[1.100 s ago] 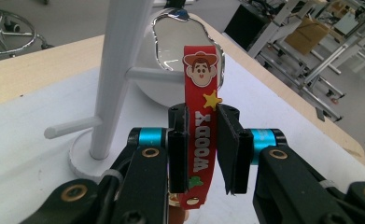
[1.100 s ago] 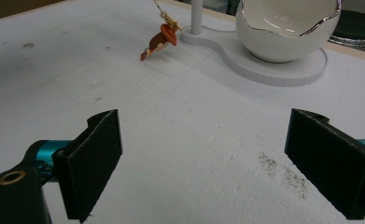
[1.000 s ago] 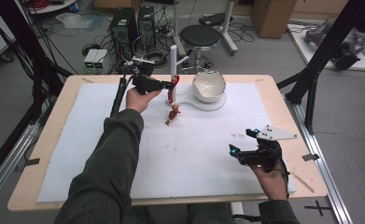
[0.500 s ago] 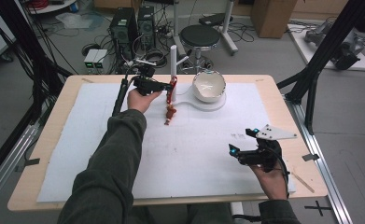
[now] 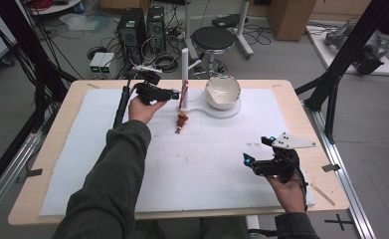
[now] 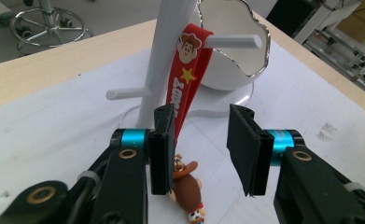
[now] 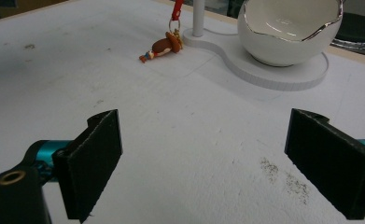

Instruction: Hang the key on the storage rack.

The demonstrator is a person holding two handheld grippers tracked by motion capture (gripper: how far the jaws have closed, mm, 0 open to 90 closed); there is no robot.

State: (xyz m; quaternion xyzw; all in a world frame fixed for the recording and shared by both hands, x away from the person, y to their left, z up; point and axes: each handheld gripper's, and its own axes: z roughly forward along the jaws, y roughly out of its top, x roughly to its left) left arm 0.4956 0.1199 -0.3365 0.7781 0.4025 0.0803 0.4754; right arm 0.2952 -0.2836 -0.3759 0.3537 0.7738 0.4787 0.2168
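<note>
A white peg stand [image 5: 185,74] [image 6: 171,56] rises at the far middle of the table. A red cartoon strap [image 5: 183,97] [image 6: 185,79] hangs from one of its pegs. The strap's cowboy figure [image 5: 182,121] [image 6: 187,193] [image 7: 161,46] lies on the mat below. My left gripper [image 5: 174,93] [image 6: 202,116] is at the stand; its jaws have just been opening. The strap runs beside one pad and is not pressed. My right gripper [image 5: 254,150] [image 7: 203,140] stands open over the mat at the front right, with nothing between its jaws.
A white eggshell-shaped bowl [image 5: 223,92] [image 6: 227,46] [image 7: 287,32] sits on the stand's flat base [image 5: 217,110], right of the post. A white mat [image 5: 207,169] covers the wooden table [image 5: 326,174]. Computers, cables and a stool stand on the floor beyond the far edge.
My left gripper's jaws have come apart and let go of the red strap, which stays on the peg. The right hand has kept still.
</note>
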